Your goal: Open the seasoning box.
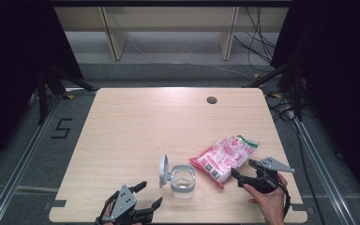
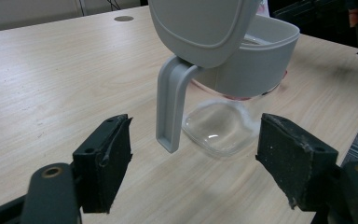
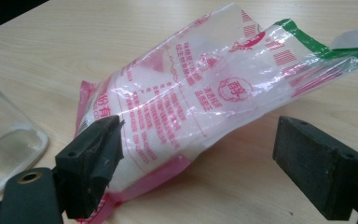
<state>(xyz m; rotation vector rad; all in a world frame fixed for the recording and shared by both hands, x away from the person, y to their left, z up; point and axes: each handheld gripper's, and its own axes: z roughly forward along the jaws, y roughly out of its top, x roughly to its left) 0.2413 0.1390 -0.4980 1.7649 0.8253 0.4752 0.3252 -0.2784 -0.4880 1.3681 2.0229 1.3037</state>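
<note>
Right claw (image 1: 244, 172) wide open, nothing gripped. Bag (image 1: 225, 156) lies between its jaws in the right gripper view: left pad (image 3: 95, 158) at or just touching the bag's lower corner, can't tell which; right pad (image 3: 319, 163) clear of it. Jaws have just been opening, no earlier frame to compare against.

Left claw (image 1: 149, 194) also open and empty, near the bench's (image 1: 136, 126) front edge, left of centre. In the left gripper view its pads (image 2: 107, 158) sit apart on either side of the jug's (image 1: 182, 180) handle (image 2: 170, 107), short of touching it.

Bag: clear plastic with pink and red print, green strip at the far end, white powder or grains inside. Lies flat on the bench, right of centre, angled with its top end pointing away to the right. Its near end is just beside the jug, gap or contact unclear.

Jug: clear body, grey collar, grey lid (image 1: 163, 169) flipped up and standing on its left side. Upright on the bench, front centre, between the two claws.
</note>
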